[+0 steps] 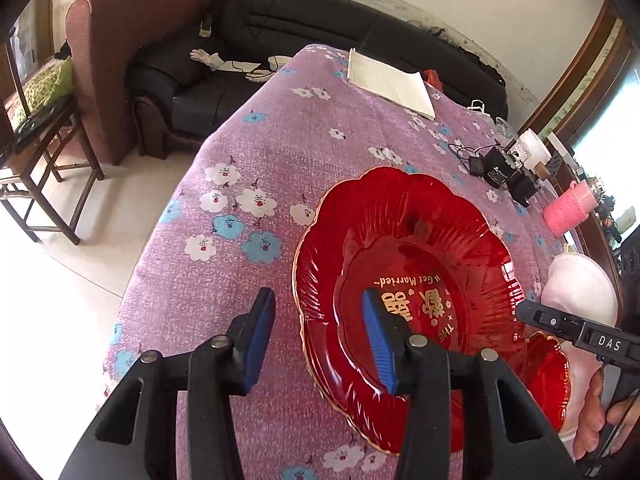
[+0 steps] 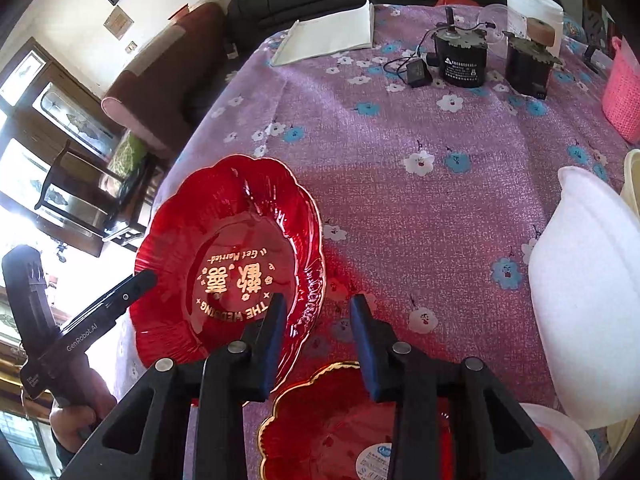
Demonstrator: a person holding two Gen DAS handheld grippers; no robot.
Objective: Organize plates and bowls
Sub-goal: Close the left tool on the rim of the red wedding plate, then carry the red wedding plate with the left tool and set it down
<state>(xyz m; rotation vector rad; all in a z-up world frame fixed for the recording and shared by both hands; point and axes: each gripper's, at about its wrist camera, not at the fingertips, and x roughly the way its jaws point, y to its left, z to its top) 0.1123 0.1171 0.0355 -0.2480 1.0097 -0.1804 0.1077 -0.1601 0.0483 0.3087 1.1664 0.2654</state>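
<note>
A large red scalloped plate [image 1: 408, 256] with gold lettering lies on the purple floral tablecloth [image 1: 280, 152]; it also shows in the right wrist view [image 2: 224, 248]. My left gripper [image 1: 320, 332] is open, its jaws astride the plate's left rim, one finger over the plate, one over the cloth. My right gripper [image 2: 316, 340] is open and empty, above a smaller red gold-rimmed bowl [image 2: 332, 424], which shows in the left wrist view [image 1: 548, 376] too. A white bowl [image 2: 588, 300] stands to the right, also in the left wrist view [image 1: 580, 288].
At the table's far side lie a white book [image 2: 328, 34], black motors with a cable [image 2: 460, 60], a white jar [image 2: 532, 12] and a pink basket [image 2: 624, 92]. A black sofa [image 1: 280, 28] and a wooden chair [image 1: 36, 152] stand beyond the table's left edge.
</note>
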